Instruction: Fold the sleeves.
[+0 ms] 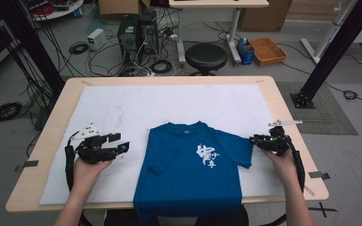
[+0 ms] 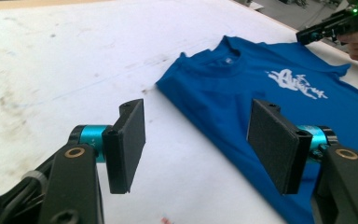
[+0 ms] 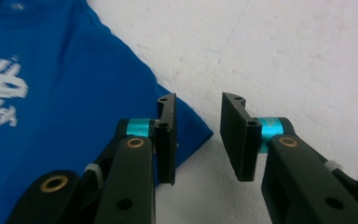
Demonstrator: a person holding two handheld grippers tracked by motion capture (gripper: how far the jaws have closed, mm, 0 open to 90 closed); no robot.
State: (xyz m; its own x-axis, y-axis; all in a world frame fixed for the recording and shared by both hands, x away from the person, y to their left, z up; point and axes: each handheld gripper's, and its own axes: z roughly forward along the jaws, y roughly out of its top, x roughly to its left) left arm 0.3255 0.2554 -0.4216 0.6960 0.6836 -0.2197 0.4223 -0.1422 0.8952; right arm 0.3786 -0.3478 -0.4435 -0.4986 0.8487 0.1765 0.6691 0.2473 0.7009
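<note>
A blue T-shirt (image 1: 188, 174) with a white print lies face up on the white mat (image 1: 122, 108), and its hem hangs over the table's front edge. Its left sleeve is folded in onto the body; the right sleeve lies spread out. My left gripper (image 1: 121, 142) hovers left of the shirt, clear of the cloth. In the left gripper view this gripper (image 2: 196, 144) stands wide open with nothing between the jaws, and the shirt (image 2: 242, 88) lies ahead. My right gripper (image 1: 253, 140) sits at the right sleeve's tip. In the right gripper view its jaws (image 3: 198, 135) are apart over the sleeve's corner (image 3: 191, 135), not pressing it.
The wooden table edge (image 1: 292, 136) runs close to my right hand. Beyond the table stand a black stool (image 1: 206, 57), computer towers (image 1: 136, 30) with cables on the floor, an orange box (image 1: 267, 50) and black frame posts at both sides.
</note>
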